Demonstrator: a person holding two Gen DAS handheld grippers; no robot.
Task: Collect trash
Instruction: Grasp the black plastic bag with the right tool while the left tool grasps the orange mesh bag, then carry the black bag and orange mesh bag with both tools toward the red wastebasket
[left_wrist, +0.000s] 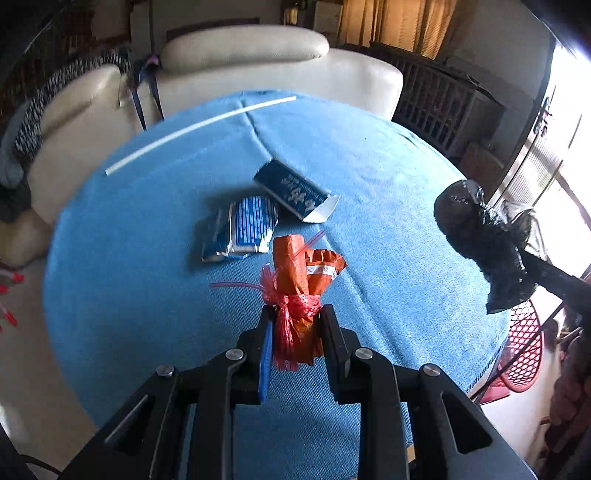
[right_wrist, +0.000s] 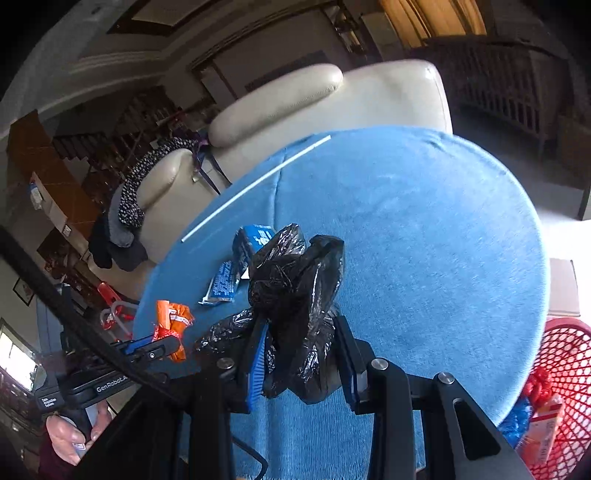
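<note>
My left gripper (left_wrist: 295, 314) is shut on an orange wrapper bundle (left_wrist: 295, 277) tied with red netting, held above the blue-clothed round table (left_wrist: 388, 192). In the right wrist view that bundle (right_wrist: 173, 321) shows at the left, in the other gripper's fingers. My right gripper (right_wrist: 299, 332) is shut on a crumpled black plastic bag (right_wrist: 295, 288); the same bag (left_wrist: 480, 236) hangs at the right of the left wrist view. A dark blue carton (left_wrist: 291, 188), a blue-white foil packet (left_wrist: 243, 229) and a white straw (left_wrist: 192, 129) lie on the cloth.
A red mesh basket (right_wrist: 565, 369) with packets inside stands past the table's right edge, low down. A cream sofa (left_wrist: 258, 66) with dark clothes draped on it sits behind the table. A person's hand (right_wrist: 70, 435) grips the left tool's handle.
</note>
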